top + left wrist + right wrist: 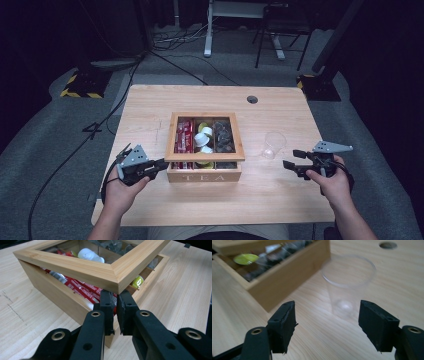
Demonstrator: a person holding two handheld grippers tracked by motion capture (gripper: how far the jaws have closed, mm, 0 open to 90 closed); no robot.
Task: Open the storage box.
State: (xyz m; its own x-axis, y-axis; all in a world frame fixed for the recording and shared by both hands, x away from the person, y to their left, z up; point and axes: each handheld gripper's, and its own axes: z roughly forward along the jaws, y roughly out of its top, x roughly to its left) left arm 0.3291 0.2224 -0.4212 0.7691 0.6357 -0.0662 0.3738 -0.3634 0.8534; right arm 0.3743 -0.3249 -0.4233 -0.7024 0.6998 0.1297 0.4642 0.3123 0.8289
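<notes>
Spanning dark room: wooden table (150,107)

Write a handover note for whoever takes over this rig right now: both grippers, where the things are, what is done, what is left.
Left gripper: jaws nearly closed, tips tucked under the front left corner of the tea box lid, which is lifted slightly off the tea box.
Right gripper: open, holding nothing, aimed at the clear plastic cup, not touching it.
Things: box at mid table with red sachets, white pods and dark packets inside; cup upright to its right.
Done: lid started.
Left: probably open the lid fully, then grasp the cup.
</notes>
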